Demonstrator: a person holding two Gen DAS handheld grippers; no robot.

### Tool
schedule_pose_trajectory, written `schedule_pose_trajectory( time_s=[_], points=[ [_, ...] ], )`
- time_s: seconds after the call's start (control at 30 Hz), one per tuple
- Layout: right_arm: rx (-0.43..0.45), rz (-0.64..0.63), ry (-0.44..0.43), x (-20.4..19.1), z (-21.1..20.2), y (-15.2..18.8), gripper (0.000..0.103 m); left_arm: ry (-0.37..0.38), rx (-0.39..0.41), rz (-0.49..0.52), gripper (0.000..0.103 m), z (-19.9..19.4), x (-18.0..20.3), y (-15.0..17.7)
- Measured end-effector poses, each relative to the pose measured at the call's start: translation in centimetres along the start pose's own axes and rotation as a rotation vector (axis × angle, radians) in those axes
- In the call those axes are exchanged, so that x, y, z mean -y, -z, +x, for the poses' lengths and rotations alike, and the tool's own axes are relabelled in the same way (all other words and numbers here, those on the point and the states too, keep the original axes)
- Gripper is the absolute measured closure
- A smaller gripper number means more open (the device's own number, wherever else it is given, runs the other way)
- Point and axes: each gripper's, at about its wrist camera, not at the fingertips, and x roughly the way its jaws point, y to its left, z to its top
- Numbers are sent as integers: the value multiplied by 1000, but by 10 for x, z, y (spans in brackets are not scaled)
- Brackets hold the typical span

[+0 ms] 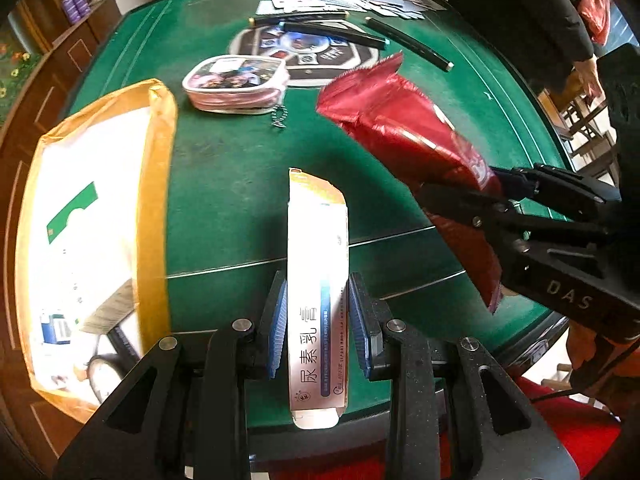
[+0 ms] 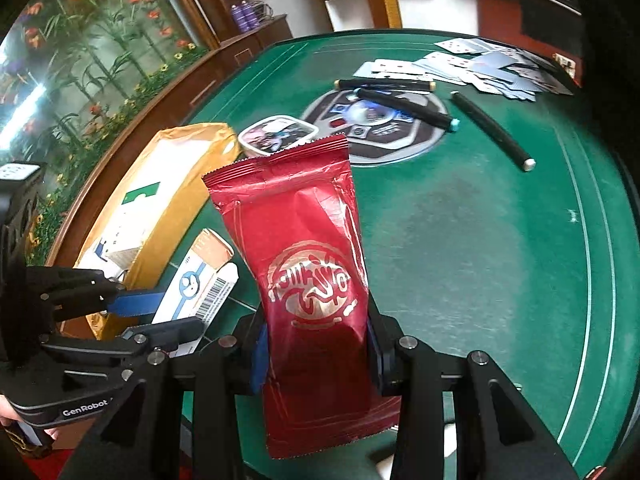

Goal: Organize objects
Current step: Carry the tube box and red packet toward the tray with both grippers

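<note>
Mid-carry, both items lifted clear of the green tabletop (image 1: 224,184). The left gripper (image 1: 318,320) is clamped on a slim white ointment box (image 1: 318,280), held upright between the blue pads. The right gripper (image 2: 316,356) is clamped on a red foil pouch (image 2: 308,264), gripped in its lower half, top seam pointing away. The open yellow-rimmed box (image 1: 158,184), judged to be the drop target, sits at the tabletop's left edge, near the ointment box. Next move: each item is to be brought over the opening and released one at a time, so the grippers are not fouled. Playing cards (image 2: 480,68), black sticks (image 2: 492,132) and a pink pouch (image 1: 236,84) are left untouched.
</note>
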Motion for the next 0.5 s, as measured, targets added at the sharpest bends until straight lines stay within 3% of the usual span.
schedule_pose_trajectory(
  time_s=[0.5],
  points=[
    [-12, 13, -20, -25, 16, -4, 64, -13, 24, 12, 75, -22, -27, 8]
  ],
)
